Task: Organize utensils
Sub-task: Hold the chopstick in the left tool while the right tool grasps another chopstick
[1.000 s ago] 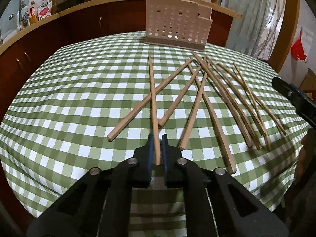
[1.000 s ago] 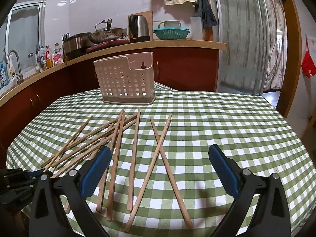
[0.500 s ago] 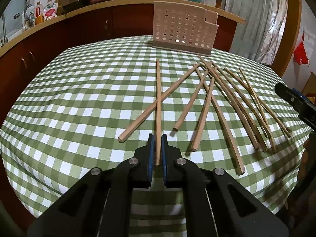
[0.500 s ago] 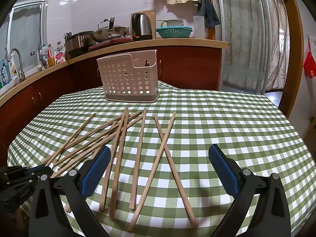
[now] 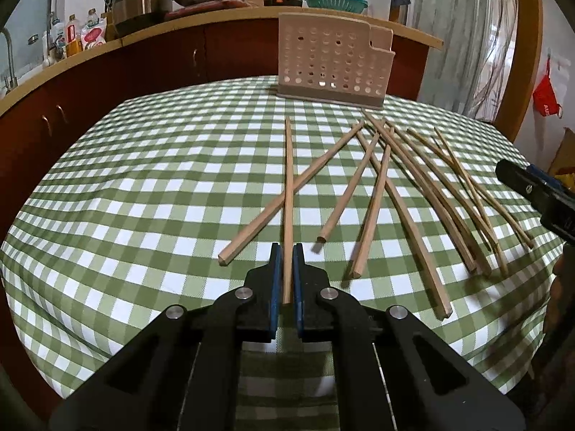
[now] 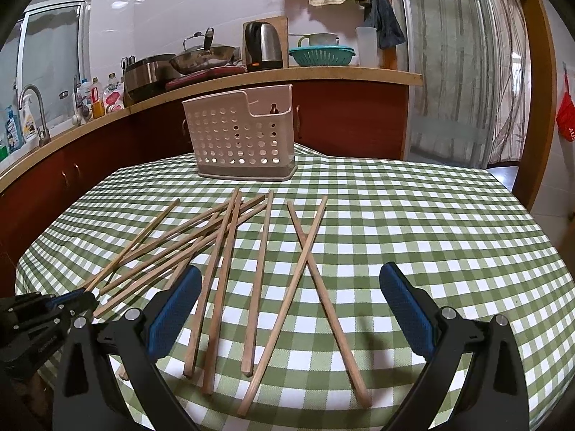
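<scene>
Left gripper (image 5: 285,269): blue-padded jaws closed on the near end of one long pale wooden chopstick (image 5: 287,186). The stick's long axis runs straight forward from the claw, its tip pointing toward the beige perforated plastic utensil holder (image 5: 332,63), which stands upright at the far side of the table, slightly right of that line. Judgement: the left hand is the one placed to carry the stick to the holder, and the stick must be tipped upright to enter from above. Right gripper (image 6: 287,309): jaws spread wide, empty, hovering over the remaining loose wooden chopsticks (image 6: 222,276), scattered and crossing. Surface: green-and-white checked tablecloth (image 5: 143,186). Room: kitchen, wooden counter (image 6: 323,73) with cookware behind
</scene>
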Demonstrator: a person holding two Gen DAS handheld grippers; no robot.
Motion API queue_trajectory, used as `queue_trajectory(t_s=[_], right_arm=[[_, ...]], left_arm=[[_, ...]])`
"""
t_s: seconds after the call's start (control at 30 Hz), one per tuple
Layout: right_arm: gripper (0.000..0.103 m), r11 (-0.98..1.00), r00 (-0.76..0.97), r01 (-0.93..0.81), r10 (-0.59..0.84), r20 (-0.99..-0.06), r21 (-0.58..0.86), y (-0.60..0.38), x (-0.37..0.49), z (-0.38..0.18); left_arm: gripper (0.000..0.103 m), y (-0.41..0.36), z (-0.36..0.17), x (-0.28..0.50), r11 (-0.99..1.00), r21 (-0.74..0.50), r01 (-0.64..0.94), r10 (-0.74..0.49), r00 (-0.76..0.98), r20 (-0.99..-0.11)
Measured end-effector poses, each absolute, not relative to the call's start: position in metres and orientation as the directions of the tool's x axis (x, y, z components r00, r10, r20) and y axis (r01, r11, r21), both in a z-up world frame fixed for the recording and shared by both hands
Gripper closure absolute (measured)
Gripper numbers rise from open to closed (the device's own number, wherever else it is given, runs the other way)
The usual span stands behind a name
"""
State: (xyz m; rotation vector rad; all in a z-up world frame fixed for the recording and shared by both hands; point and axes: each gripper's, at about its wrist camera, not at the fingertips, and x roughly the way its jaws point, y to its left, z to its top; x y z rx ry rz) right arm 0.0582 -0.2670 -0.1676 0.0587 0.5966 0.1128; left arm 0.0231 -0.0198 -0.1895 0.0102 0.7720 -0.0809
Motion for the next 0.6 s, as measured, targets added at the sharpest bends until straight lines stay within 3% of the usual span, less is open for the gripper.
queue_trajectory(t_s=[0.23,0.33,0.4,0.6], right_arm=[[0.007,0.991,0.822,-0.1,0.134,-0.553,0.091,-0.263,0.055,-0.17],[0.012,0.989,0.818,-0.107,0.146,-0.556,0.102,-0.261,0.052,-0.173],[0.053,0.986,0.811,-0.122,0.163,-0.562,0.11,-0.26,0.05,-0.175],[0.058,0.984,0.775,-0.123,0.176,-0.607,0.127,-0.258,0.045,-0.187]], left_arm=[[0.097,-0.021,-0.189,0.022,0.996,-0.014,0.084,-0.071,0.721,-0.689],[0.097,-0.023,-0.189,0.022,0.996,-0.013,0.092,-0.075,0.723,-0.687],[0.097,-0.023,-0.189,0.021,0.995,-0.013,0.097,-0.079,0.725,-0.684],[0.097,-0.022,-0.187,0.021,0.995,-0.021,0.101,-0.089,0.731,-0.676]])
